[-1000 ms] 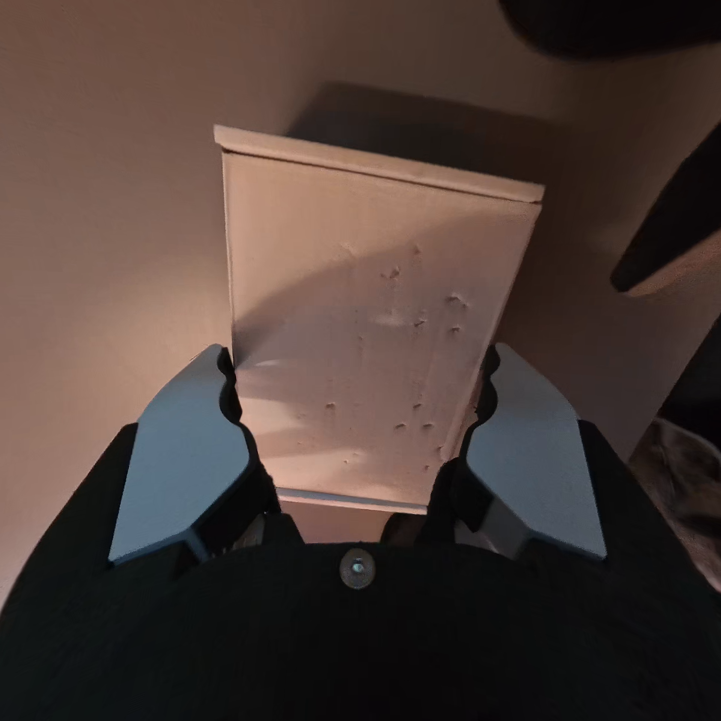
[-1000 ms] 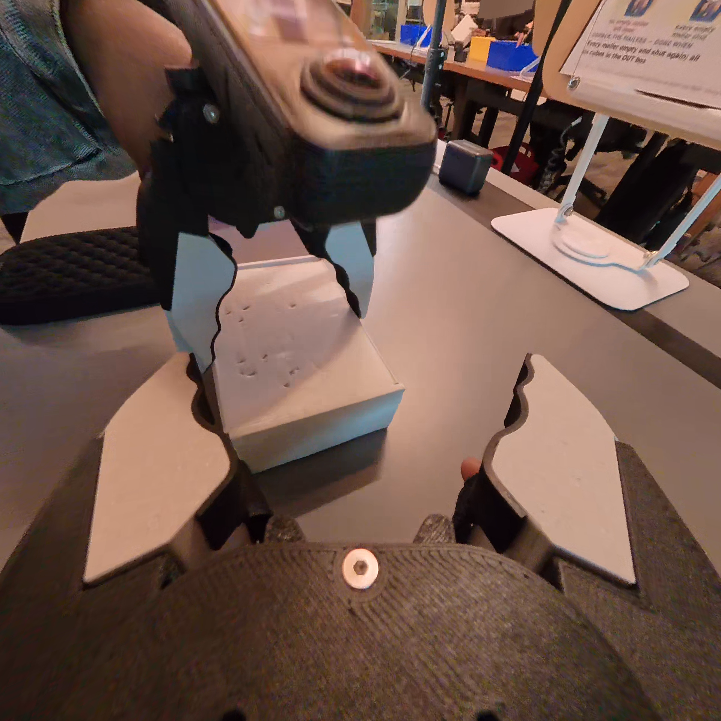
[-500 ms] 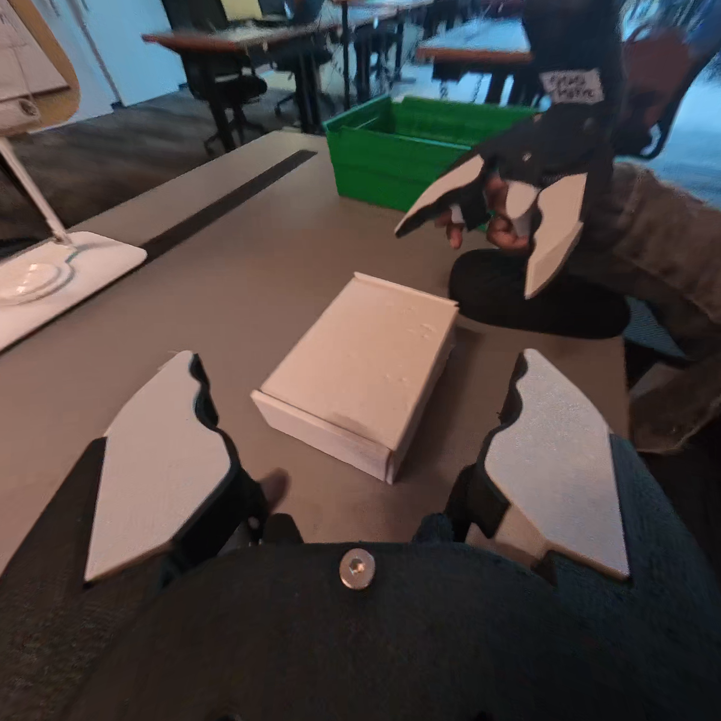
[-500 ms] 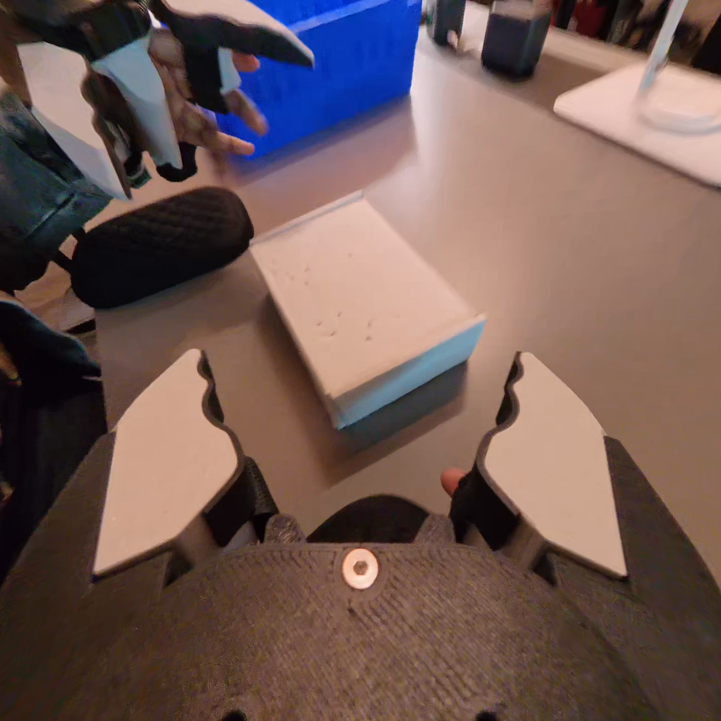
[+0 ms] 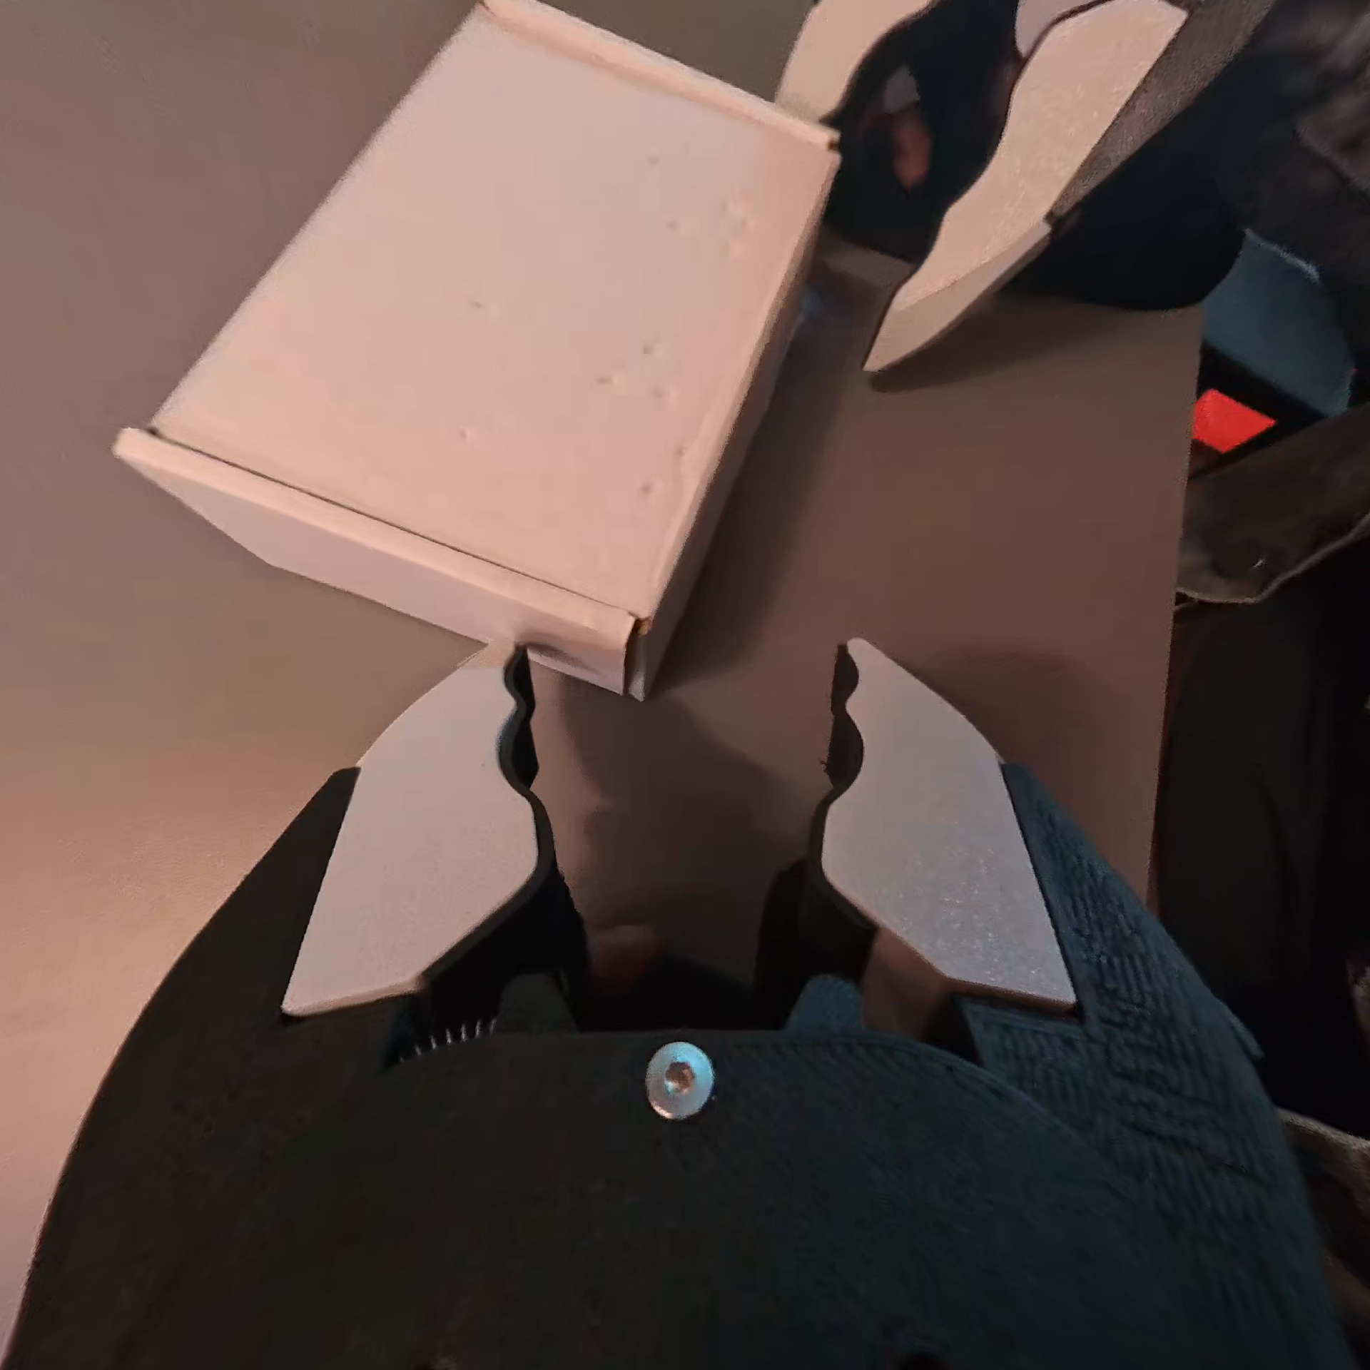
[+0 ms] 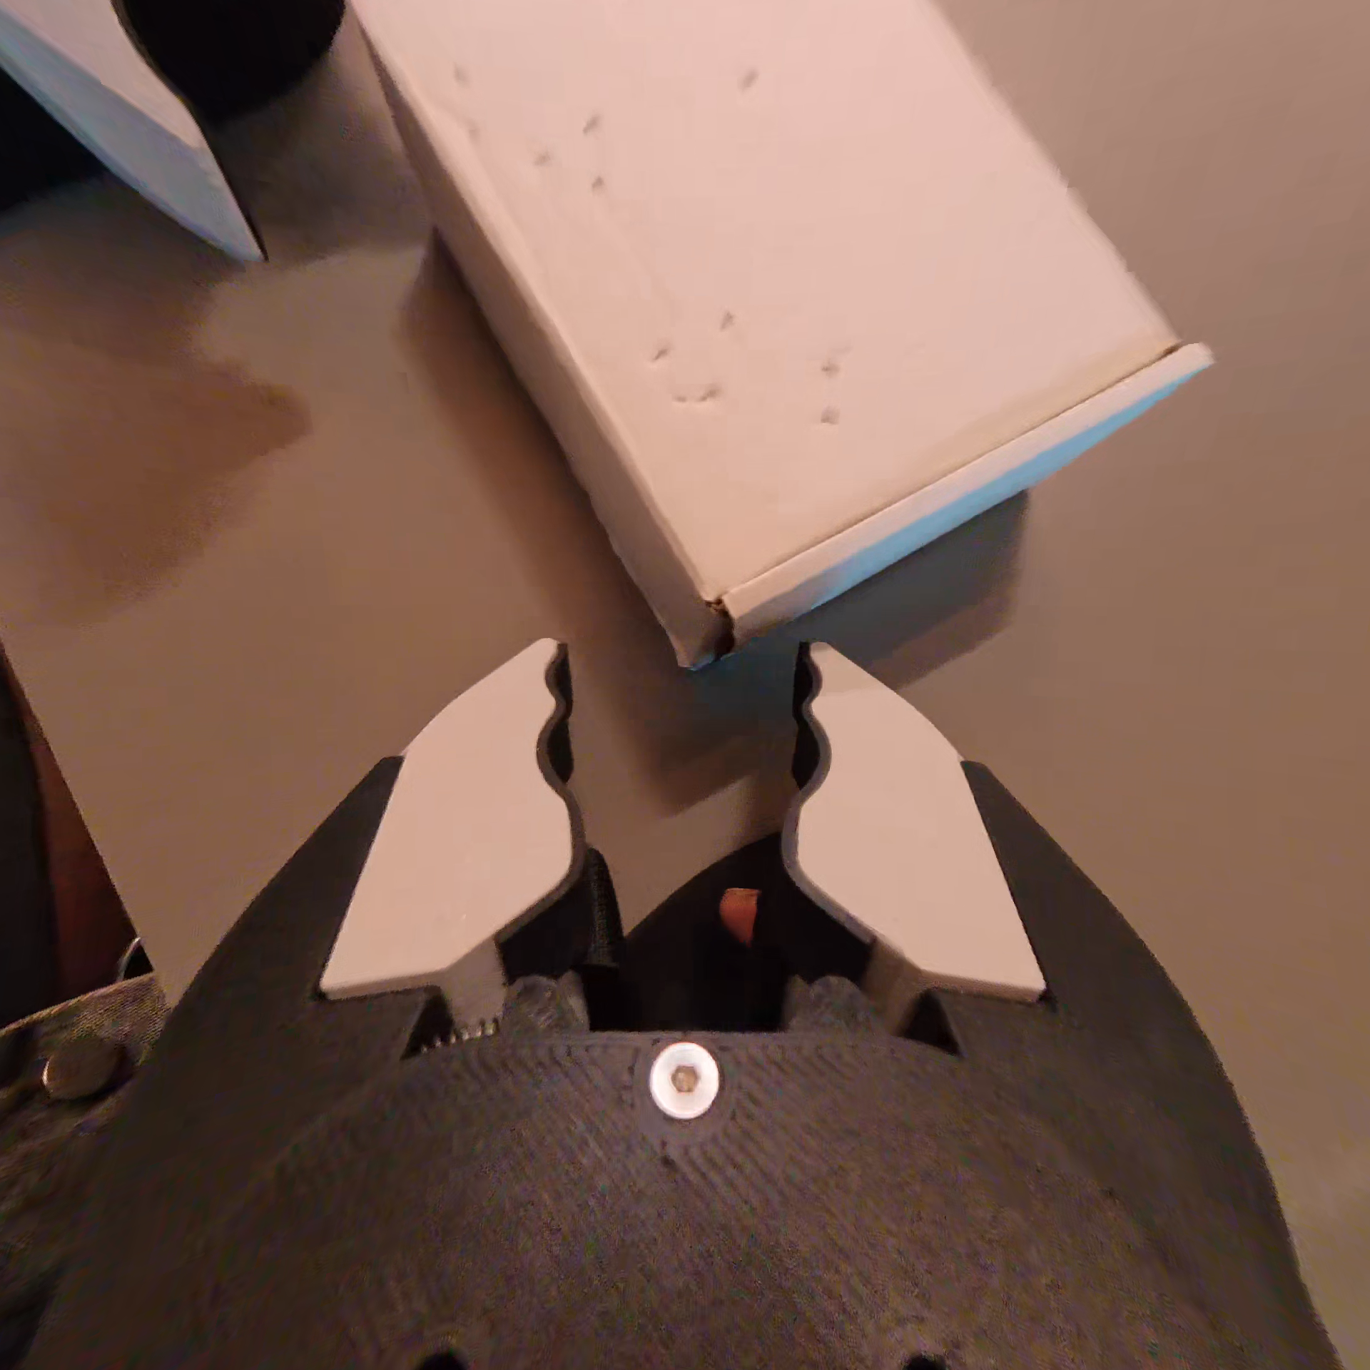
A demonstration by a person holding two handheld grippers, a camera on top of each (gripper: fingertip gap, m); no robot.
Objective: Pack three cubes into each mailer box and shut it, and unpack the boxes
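Observation:
A shut white mailer box (image 5: 504, 319) lies flat on the grey table (image 5: 148, 741); its lid carries small dents. My left gripper (image 5: 682, 660) is open and empty, pointing down, with the box's near corner just ahead of its fingertips. In the right wrist view the same box (image 6: 741, 296) lies ahead, its near corner right at the gap of my right gripper (image 6: 682, 656), which is open and empty. One of the right gripper's fingers (image 5: 993, 193) shows beyond the box's far right corner. A finger of the left gripper (image 6: 148, 148) shows at the upper left. No cubes are in view.
The table edge (image 5: 1179, 593) runs down the right side of the left wrist view, with dark clothing and a red patch (image 5: 1230, 422) beyond it. A black padded rest (image 6: 222, 52) lies behind the box. A denim sleeve (image 6: 52, 1053) is at lower left. The black padded rest (image 6: 222, 52) is closer to my left gripper, around 7 cm from its tips; the right tips are 20 cm off.
Both grippers have tipped down from a raised look across the table and come close over the box's near corners. Both pairs of jaws are narrower than half a second ago.

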